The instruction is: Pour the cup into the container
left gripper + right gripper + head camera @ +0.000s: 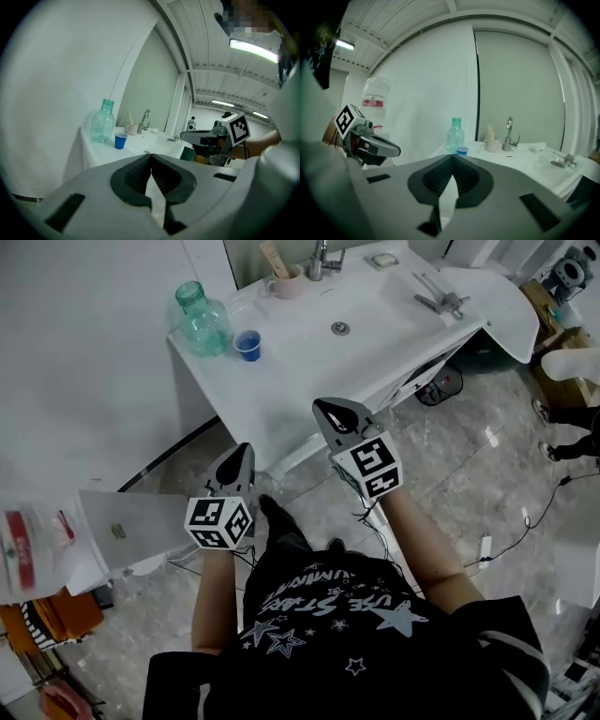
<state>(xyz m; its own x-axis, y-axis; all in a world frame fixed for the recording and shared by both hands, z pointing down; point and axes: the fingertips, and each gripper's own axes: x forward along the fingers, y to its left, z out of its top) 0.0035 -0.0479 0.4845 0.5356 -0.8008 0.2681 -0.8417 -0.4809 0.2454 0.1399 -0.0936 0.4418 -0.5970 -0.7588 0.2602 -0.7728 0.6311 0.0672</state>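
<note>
1. White counter with a sunken sink basin: it carries both task objects at its far left corner. Both pairs of tongs are well short of it, above the floor.
2. Translucent green plastic bottle: upright in that corner and judged to be the receiving container. Whether its narrow neck is capped cannot be told. Hazard: a cap would block the pour. An open neck gives a small target, so a fast or off-centre tilt would send liquid over the counter.
3. Left tongs and right tongs: each pair is pressed together at the tips with nothing between, so both are empty. Hazard: tips that arrive together would push the cup rather than straddle it, so they need spreading first.
4. Small blue plastic cup: upright just beside the bottle, between it and the basin. Its contents are not visible. Hazard: the wall looks thin and light, so a hard squeeze could buckle it and slop the contents. The bottle stands close, leaving little room on that side, and a brush there could topple either vessel.
</note>
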